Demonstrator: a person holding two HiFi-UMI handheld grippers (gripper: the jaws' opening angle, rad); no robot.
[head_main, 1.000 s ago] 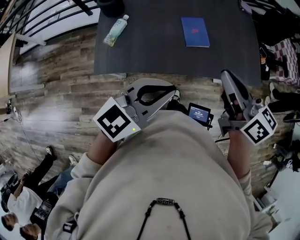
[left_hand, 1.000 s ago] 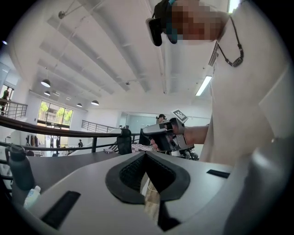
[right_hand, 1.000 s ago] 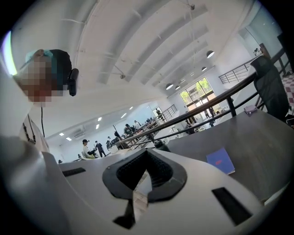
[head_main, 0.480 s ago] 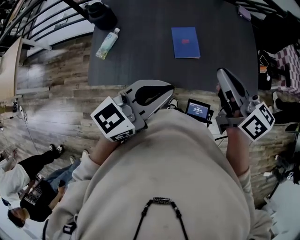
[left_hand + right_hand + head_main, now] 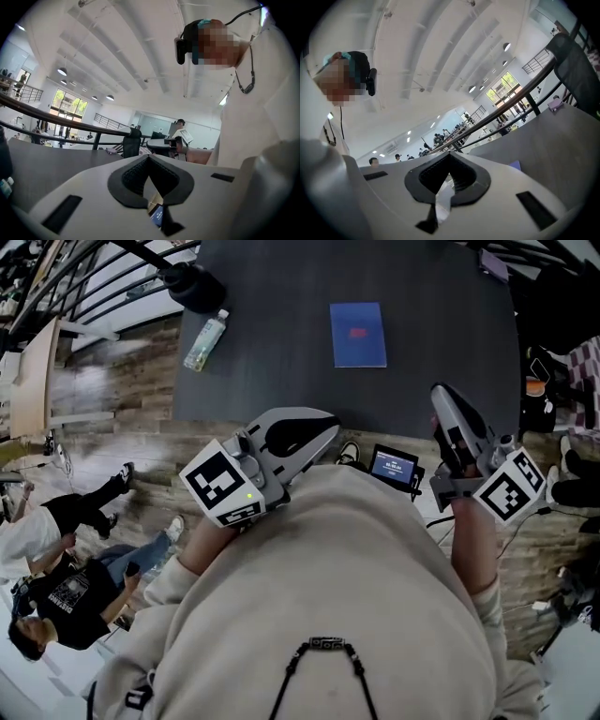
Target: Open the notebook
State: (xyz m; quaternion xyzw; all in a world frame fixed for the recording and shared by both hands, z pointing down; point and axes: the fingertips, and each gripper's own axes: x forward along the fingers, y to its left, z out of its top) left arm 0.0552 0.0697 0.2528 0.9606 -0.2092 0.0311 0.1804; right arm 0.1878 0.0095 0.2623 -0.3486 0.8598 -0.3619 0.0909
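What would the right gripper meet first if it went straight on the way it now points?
Probably the dark table, near the blue notebook; how high the right gripper rides above it is unclear.

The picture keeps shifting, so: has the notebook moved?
No. The notebook keeps its place beside the bottle on the table; only the view shifted.

My left gripper and right gripper have smooth, pale plastic shells with matt black ribbed pads. The table looks matt dark grey, the notebook has a smooth blue cover, and the floor is grainy, faintly shiny wood.
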